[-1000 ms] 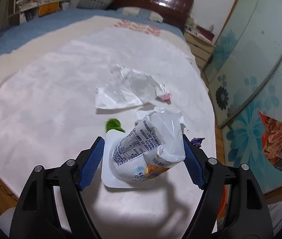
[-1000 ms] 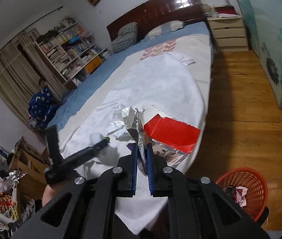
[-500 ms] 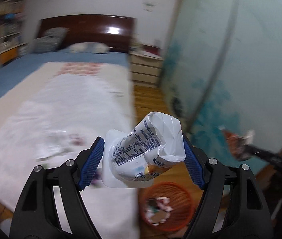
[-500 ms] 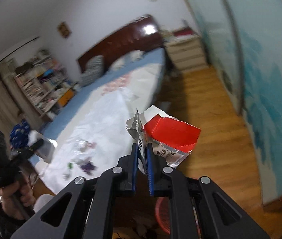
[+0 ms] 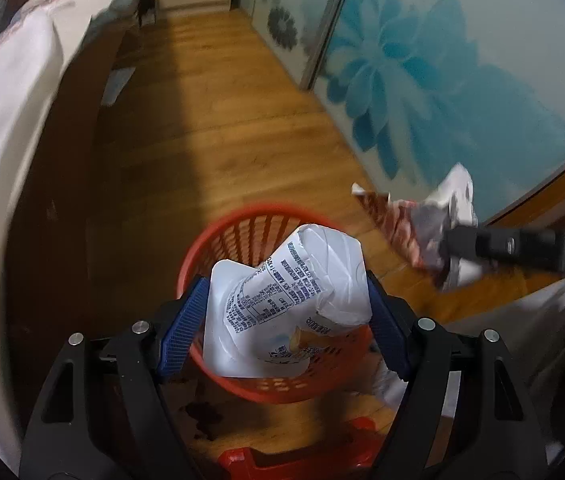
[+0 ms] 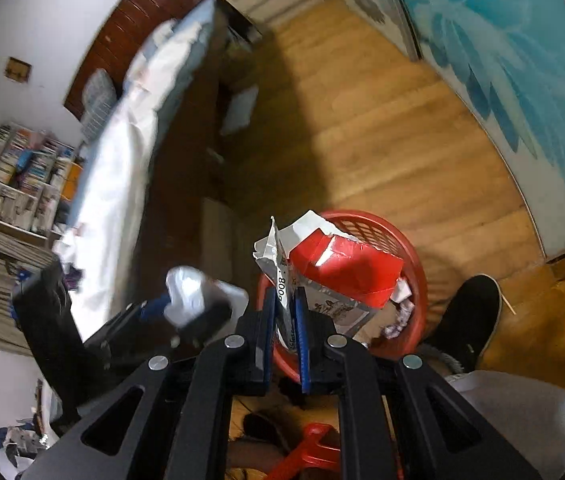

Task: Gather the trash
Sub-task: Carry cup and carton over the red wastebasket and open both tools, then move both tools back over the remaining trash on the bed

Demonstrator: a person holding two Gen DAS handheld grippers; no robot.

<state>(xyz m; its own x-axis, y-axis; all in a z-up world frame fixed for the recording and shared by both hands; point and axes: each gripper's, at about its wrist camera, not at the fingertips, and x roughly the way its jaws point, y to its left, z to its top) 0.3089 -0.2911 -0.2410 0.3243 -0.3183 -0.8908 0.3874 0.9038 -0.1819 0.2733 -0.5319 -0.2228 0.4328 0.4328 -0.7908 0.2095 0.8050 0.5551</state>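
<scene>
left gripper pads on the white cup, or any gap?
Touching. The left wrist view shows both blue pads of the left gripper pressed against the crushed white cup, held above the red basket.

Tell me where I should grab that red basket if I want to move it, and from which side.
Probably the basket's top rim, from above: it stands upright and open-topped, and its slatted wall is too wide to span. Both grippers are full now.
</scene>
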